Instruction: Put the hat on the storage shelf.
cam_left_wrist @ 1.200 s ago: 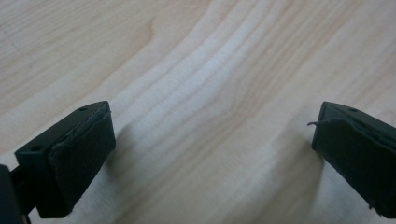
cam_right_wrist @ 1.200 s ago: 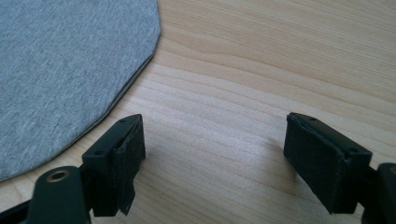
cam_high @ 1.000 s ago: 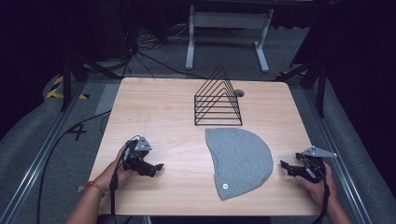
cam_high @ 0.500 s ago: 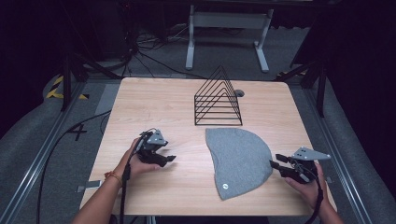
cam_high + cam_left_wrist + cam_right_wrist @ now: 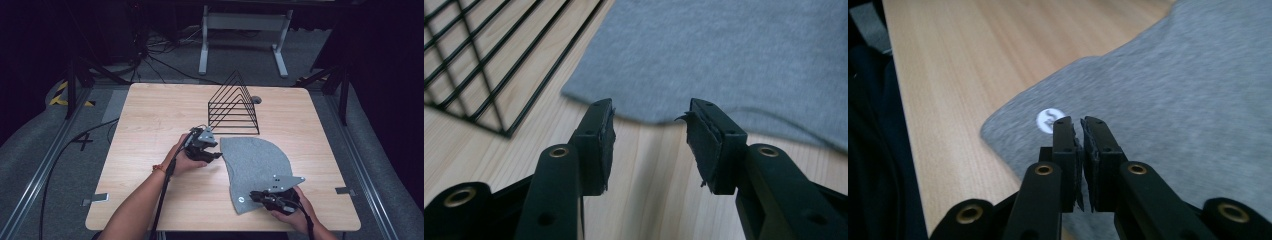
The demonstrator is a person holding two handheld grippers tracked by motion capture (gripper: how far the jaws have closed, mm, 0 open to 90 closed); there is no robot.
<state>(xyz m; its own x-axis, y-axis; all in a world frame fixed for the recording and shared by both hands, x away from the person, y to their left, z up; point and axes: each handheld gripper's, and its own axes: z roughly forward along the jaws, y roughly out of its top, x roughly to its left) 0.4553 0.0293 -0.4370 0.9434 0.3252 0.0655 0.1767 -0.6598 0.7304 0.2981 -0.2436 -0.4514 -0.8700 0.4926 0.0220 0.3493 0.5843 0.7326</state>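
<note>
The grey cloth (image 5: 256,170) lies flat at the table's (image 5: 150,125) near right, nothing lifted yet. At its near edge the right gripper (image 5: 1082,125) has just closed, jaws together over the cloth by the white logo (image 5: 1049,119); a pinch isn't clear. Farther left, the left gripper (image 5: 649,130), closing but half open and empty, points low at the cloth's left edge, beside the wire rack (image 5: 232,107).

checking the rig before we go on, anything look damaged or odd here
One thing: the left gripper has a frayed pad, its edge torn and curling off the jaw. The grey cloth lies flat and the wire rack stands upright.
</note>
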